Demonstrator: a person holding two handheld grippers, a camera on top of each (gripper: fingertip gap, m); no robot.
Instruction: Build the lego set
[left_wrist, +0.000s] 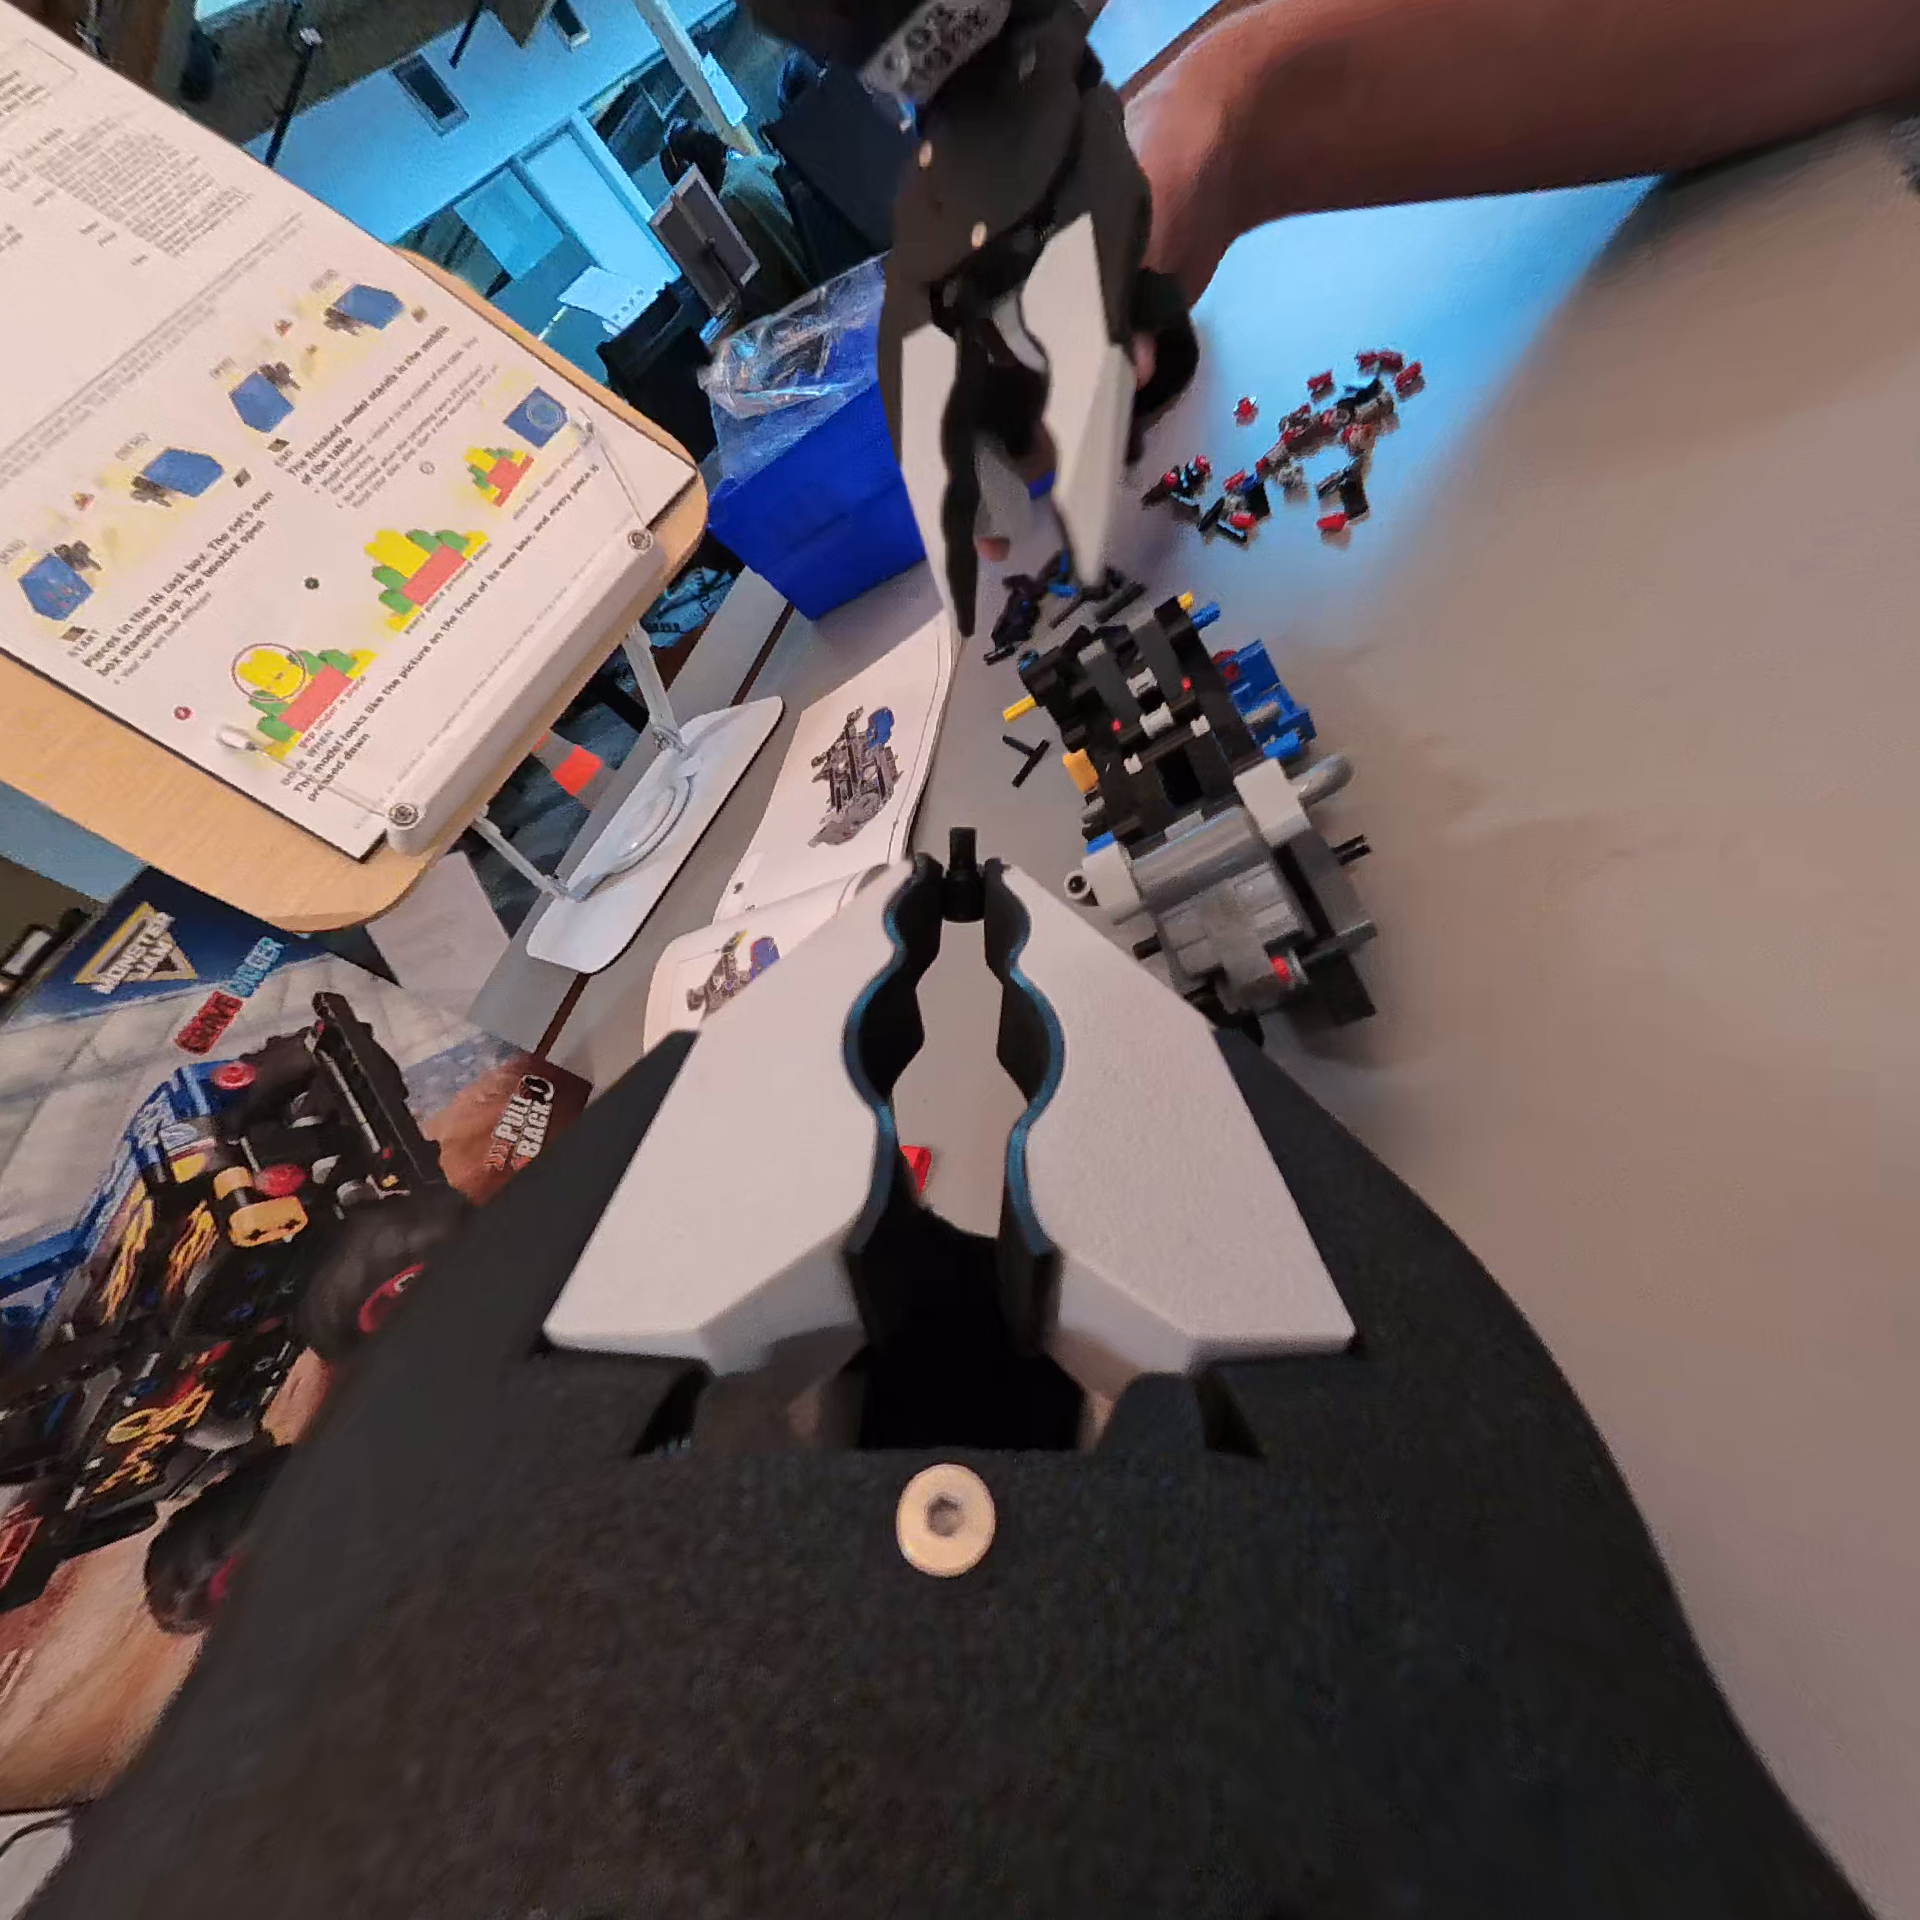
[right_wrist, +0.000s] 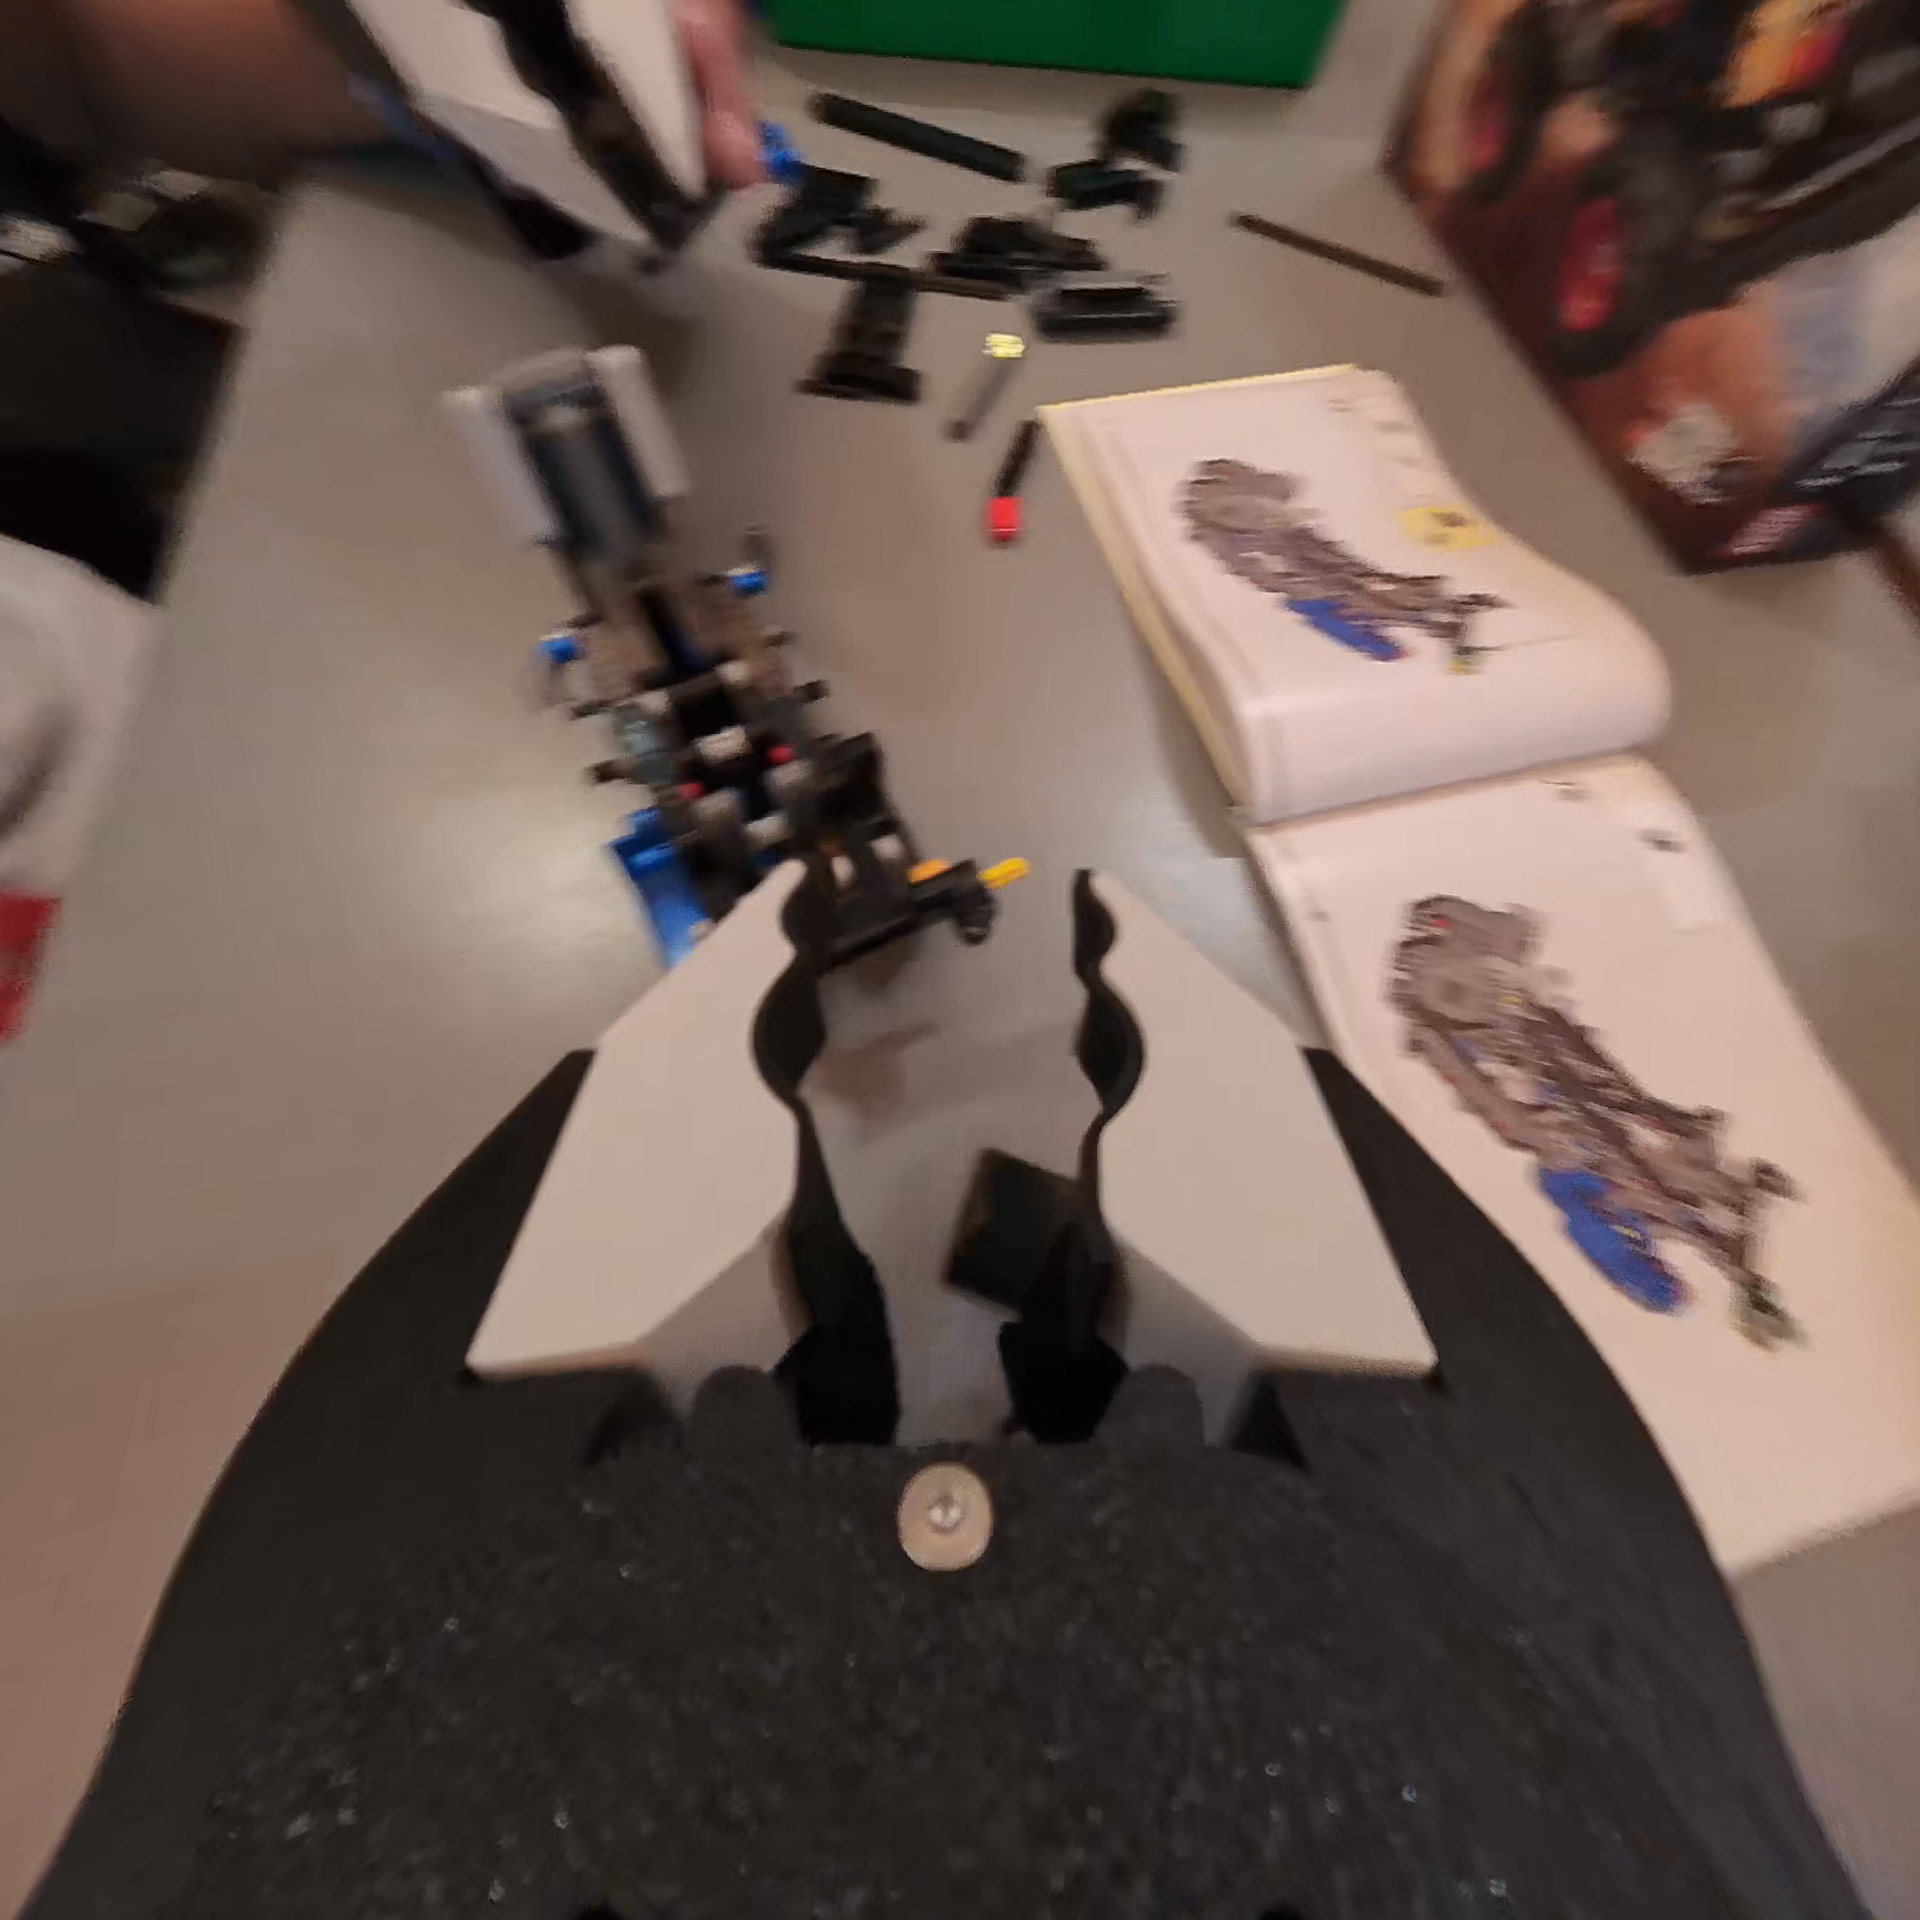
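Now, left view: the left gripper (left_wrist: 961, 868) is nearly closed, pinching a tiny black pin (left_wrist: 960, 871), light and slippery, with the stiff chassis (left_wrist: 1195, 790) just right. Right view, blurred: the right gripper (right_wrist: 940, 894) gapes empty near the chassis (right_wrist: 707, 717); grasp its sturdy black beams.

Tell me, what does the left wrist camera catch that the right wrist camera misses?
Only the left wrist view shows the sheet of pictures on a stand, a blue bin, the scattered red and black pieces, and the small black pin pinched in the left gripper. Only the right wrist view shows a green bin and the open right gripper close up. Both show the half-built model, the open booklet and the set's box.
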